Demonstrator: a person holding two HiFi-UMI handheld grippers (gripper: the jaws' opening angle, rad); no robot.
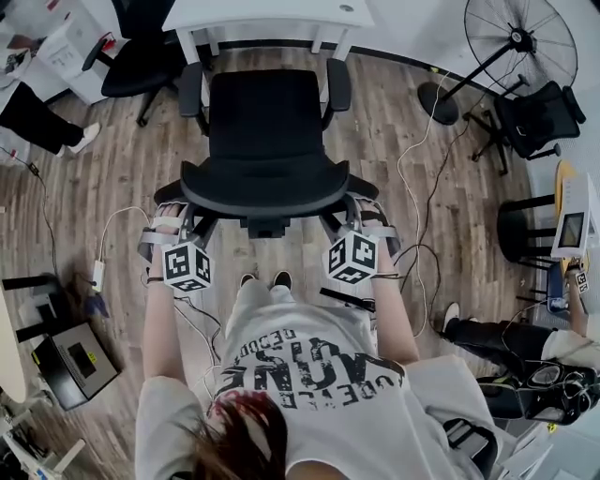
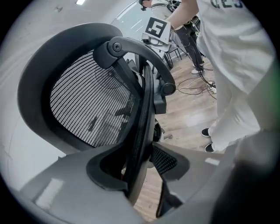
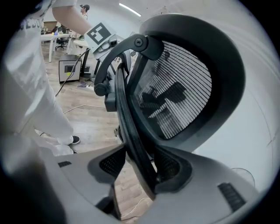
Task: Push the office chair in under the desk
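Fingers: left gripper [image 2: 140,173] and right gripper [image 3: 139,171] each clamped on the backrest [image 1: 265,194] rim | office chair [image 1: 265,127] faces desk [image 1: 267,17], just short of it, seat not under | progress: grip made, push apparently all remaining

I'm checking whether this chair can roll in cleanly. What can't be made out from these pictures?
- Chair wheels: in the head view, hidden beneath the black mesh-back office chair.
- Space under the white desk: in the head view, covered by the desktop and cut off by the upper edge.
- Desk, in both gripper views: blocked by the mesh backrest, whose rim the left gripper and the right gripper clamp.
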